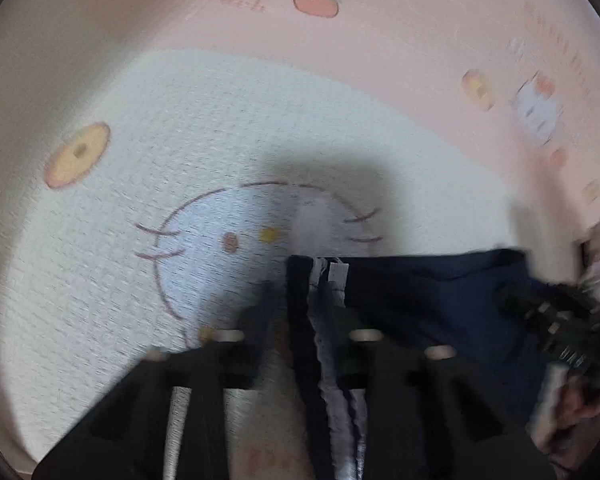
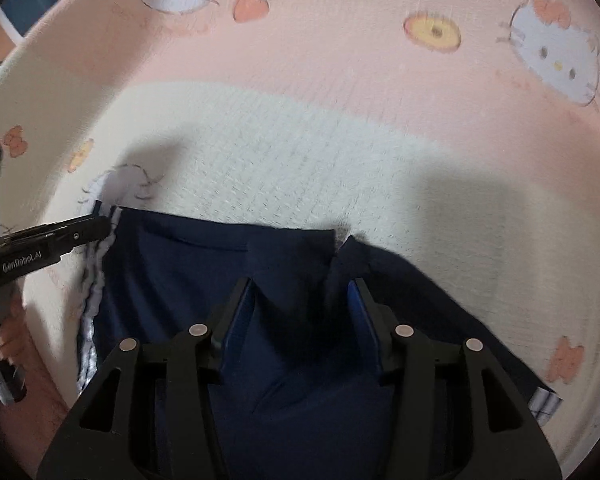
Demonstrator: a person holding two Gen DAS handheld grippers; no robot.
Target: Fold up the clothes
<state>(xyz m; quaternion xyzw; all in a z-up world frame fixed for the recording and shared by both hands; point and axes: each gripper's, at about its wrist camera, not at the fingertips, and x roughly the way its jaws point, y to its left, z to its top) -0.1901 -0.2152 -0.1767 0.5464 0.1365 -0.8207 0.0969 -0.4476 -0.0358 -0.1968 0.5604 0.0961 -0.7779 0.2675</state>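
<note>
Blue shorts (image 2: 204,264) flat on cat blanket (image 2: 340,80). Left tongs (image 1: 300,296) pinching striped side edge. Right tongs (image 2: 302,292) open wide over top edge. Lots of room ahead.

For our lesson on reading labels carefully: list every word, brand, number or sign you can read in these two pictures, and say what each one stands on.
"GenRobot.AI": white lettering on the black body of the left gripper, right wrist view.
Pink script on the cartoon-cat sheet, left wrist view: too blurred to read.
Pink lettering on the sheet's right side: too blurred to read.
Navy garment: no text visible.
</note>
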